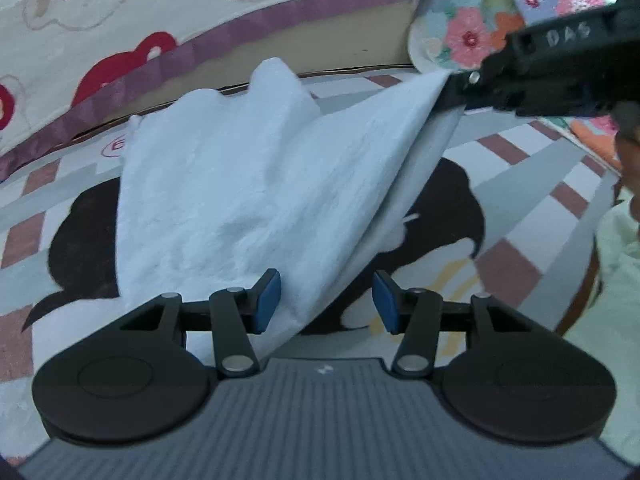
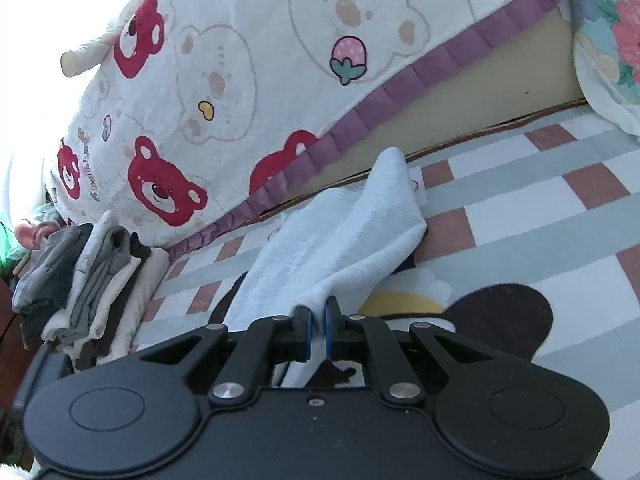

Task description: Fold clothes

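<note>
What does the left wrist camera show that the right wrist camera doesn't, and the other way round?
Only the left wrist view shows the left hand-held gripper, open, with the white cloth's edge lying between its pads, unpinched. Only the right wrist view shows the stack of folded clothes and the right hand-held gripper's pads pinching the cloth. Both show the cloth, the checked mat, the bear-print bedding and the right hand-held gripper.

You see a checked mat (image 2: 520,216) with white, grey and pink-brown squares over the lower right of the right wrist view. Behind it, a bear-print quilt (image 2: 248,92) with purple trim fills the upper left. A flowered cushion (image 2: 612,60) sits at the right edge. Strong daylight comes from the upper left corner.
</note>
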`<state>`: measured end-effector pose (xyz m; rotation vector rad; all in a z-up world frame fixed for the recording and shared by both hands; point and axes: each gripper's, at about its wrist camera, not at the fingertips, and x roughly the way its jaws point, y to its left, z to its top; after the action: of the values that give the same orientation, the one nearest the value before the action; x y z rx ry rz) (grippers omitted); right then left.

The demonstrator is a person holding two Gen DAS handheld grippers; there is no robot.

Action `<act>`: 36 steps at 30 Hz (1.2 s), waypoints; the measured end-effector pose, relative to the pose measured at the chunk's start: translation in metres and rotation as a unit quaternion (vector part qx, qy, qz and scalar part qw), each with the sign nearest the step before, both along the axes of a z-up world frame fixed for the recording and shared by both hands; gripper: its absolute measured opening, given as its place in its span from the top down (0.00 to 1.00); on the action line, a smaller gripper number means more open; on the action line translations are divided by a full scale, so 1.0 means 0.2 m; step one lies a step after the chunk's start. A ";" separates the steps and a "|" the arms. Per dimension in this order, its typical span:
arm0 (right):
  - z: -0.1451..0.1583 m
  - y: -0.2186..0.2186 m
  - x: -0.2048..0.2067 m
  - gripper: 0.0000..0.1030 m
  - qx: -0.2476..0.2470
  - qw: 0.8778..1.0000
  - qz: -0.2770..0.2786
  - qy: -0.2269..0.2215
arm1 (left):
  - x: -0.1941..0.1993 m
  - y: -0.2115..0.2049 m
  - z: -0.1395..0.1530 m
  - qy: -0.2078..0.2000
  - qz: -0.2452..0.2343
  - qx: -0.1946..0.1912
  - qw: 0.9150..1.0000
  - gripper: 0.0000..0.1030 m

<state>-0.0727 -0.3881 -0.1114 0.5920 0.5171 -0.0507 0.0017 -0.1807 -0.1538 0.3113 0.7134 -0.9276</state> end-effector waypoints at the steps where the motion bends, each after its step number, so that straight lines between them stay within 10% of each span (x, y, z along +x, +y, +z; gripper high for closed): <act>1: 0.01 0.00 0.01 0.92 -0.003 1.000 0.003 -0.003 | 0.00 0.01 0.00 -0.002 0.008 -0.001 1.000 0.49; 9: 0.15 -0.02 0.02 0.92 -0.037 0.999 0.010 -0.026 | 0.06 0.06 -0.02 -0.075 0.058 0.066 0.993 0.50; 11: 0.17 -0.02 0.01 0.92 -0.046 0.999 0.010 -0.026 | 0.08 0.08 -0.01 -0.086 0.061 0.073 0.992 0.91; 18: 0.16 -0.01 -0.11 0.93 -0.063 0.998 -0.008 -0.006 | 0.03 0.16 0.17 -0.139 0.049 0.064 0.987 0.95; 25: 0.18 0.10 -0.49 0.93 -0.095 0.994 -0.008 0.055 | -0.24 0.23 0.29 -0.092 0.001 0.046 0.995 0.95; 36: -0.05 0.14 -0.76 0.99 -0.129 0.976 -0.006 0.176 | -0.51 0.19 0.04 -0.026 -0.029 0.112 0.993 0.93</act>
<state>-0.2239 -0.3594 -0.1213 0.3314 0.8371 -0.2334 -0.0997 -0.1421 -0.1451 0.5543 0.7657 -0.8920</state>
